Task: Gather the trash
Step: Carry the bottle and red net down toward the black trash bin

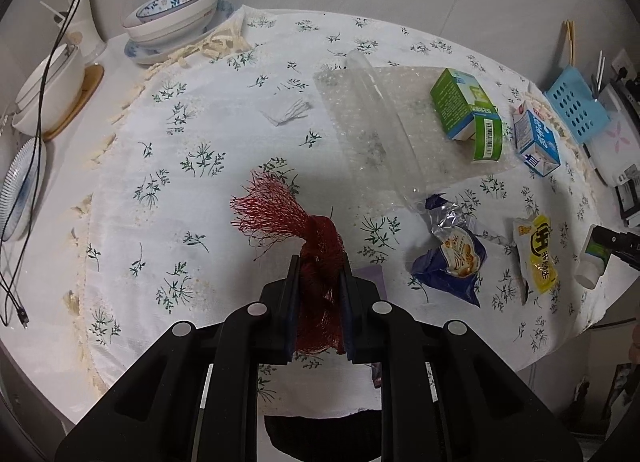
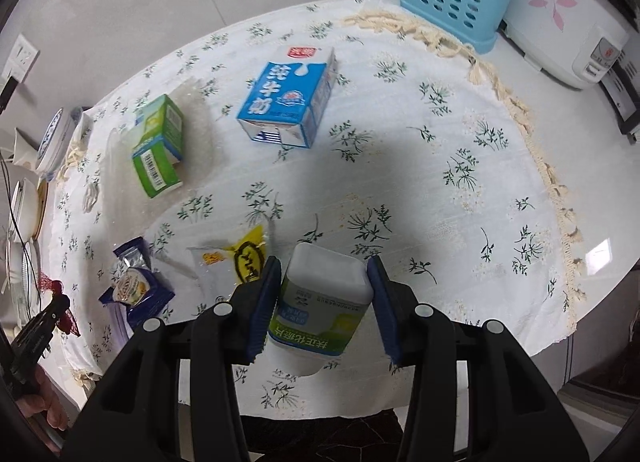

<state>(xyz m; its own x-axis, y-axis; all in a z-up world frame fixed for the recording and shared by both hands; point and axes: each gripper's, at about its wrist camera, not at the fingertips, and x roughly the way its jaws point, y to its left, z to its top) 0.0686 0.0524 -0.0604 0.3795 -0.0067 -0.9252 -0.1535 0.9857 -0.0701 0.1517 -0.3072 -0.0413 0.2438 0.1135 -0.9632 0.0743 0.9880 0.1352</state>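
Netting [image 1: 316, 262] clamped in my left fingers [image 1: 319, 262], bottle [image 2: 324, 298] in my right fingers [image 2: 324, 282]; cartons and wrappers around the bubble wrap [image 1: 372, 134] remain.

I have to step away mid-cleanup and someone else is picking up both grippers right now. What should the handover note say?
Left gripper: shut on the red mesh bag, held above the tablecloth.
Right gripper: shut on the white bottle with a green label, also off the table.
On the cloth, not yet collected: green carton on the bubble wrap, blue milk carton, blue snack wrapper, yellow sachet, small white paper scrap.
Done: two items picked up. Left: drop both in the trash, which is not in view, then collect the rest.
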